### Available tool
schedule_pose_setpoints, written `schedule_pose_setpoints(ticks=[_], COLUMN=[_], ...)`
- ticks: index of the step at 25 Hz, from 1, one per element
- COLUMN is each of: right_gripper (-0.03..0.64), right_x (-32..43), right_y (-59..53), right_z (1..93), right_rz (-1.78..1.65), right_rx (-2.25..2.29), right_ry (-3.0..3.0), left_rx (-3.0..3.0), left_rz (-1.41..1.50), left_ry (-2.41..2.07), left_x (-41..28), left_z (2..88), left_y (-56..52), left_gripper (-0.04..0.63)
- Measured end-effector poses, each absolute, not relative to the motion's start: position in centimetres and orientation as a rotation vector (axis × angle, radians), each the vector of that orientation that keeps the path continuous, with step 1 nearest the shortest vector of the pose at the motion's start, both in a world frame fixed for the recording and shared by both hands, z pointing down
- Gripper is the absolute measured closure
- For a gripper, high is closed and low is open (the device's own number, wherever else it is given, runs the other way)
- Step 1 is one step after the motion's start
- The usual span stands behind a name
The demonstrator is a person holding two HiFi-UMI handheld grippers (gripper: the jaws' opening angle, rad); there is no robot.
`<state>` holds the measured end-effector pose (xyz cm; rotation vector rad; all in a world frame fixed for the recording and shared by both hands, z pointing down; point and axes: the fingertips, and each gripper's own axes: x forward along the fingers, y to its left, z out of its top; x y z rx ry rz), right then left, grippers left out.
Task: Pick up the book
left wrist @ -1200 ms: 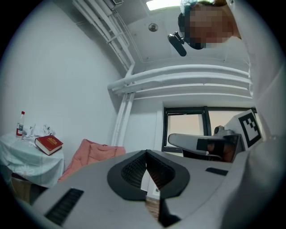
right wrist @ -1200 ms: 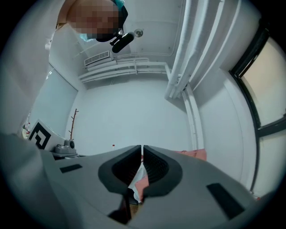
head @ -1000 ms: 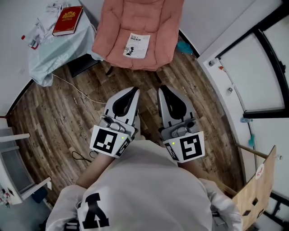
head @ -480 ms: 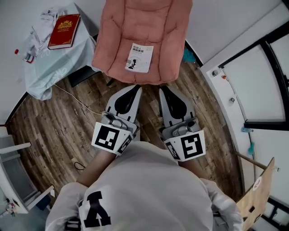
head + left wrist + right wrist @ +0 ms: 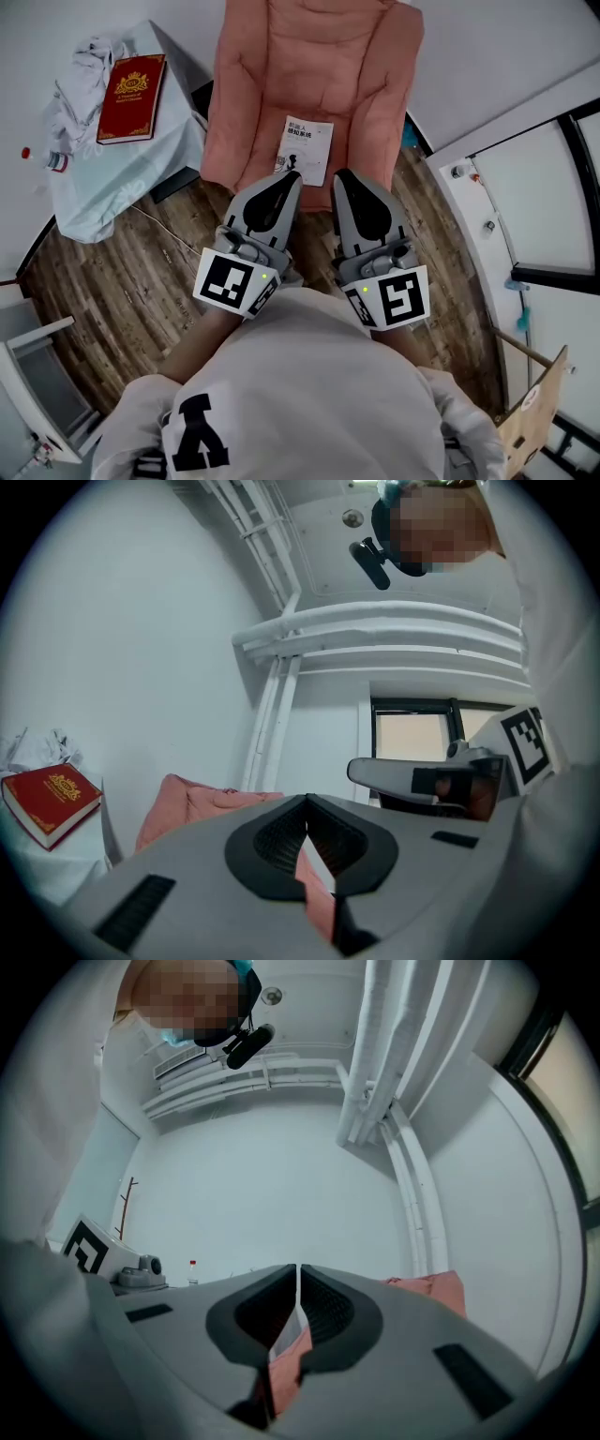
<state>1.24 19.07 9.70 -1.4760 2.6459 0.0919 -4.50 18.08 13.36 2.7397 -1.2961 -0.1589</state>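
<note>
A white paperback book (image 5: pixel 307 150) lies flat on the seat of a pink padded chair (image 5: pixel 319 66). A red hardback book (image 5: pixel 131 98) rests on a side table under a pale cloth (image 5: pixel 122 178); the left gripper view also shows this red book (image 5: pixel 52 799). My left gripper (image 5: pixel 289 178) and right gripper (image 5: pixel 345 176) are held side by side, pointing level at the chair, tips just short of the white book's near edge. Both are shut with nothing in them. The left gripper (image 5: pixel 307 799) and the right gripper (image 5: pixel 297 1267) show their jaws closed, with pink chair fabric beyond.
Crumpled white cloth (image 5: pixel 89 56) and a small bottle (image 5: pixel 56 161) share the table with the red book. A thin cable (image 5: pixel 169 225) runs over the wooden floor. A glazed white door frame (image 5: pixel 487 216) stands at the right, a cardboard piece (image 5: pixel 534 398) at the lower right.
Both grippers have moved forward together toward the pink chair. The chair, the white book and the table now sit nearer, with the gripper tips almost at the book.
</note>
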Motion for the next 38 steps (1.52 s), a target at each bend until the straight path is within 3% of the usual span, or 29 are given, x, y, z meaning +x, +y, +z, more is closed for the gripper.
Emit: schedule_pose_setpoints(ticks=[28, 38], right_gripper=[0.581, 0.581], right_x=[-0.4, 0.7], right_y=[12.0, 4.8], right_z=[14.0, 14.4], right_rz=[-0.020, -0.025], right_rx=[-1.544, -1.525], right_ry=[2.721, 2.727], left_rx=[2.639, 2.636], left_rz=[-0.108, -0.112], left_ry=[-1.282, -1.307], left_x=[-7.3, -6.3], left_z=[16.9, 16.9], left_y=[10.6, 3.7], left_gripper=[0.591, 0.591])
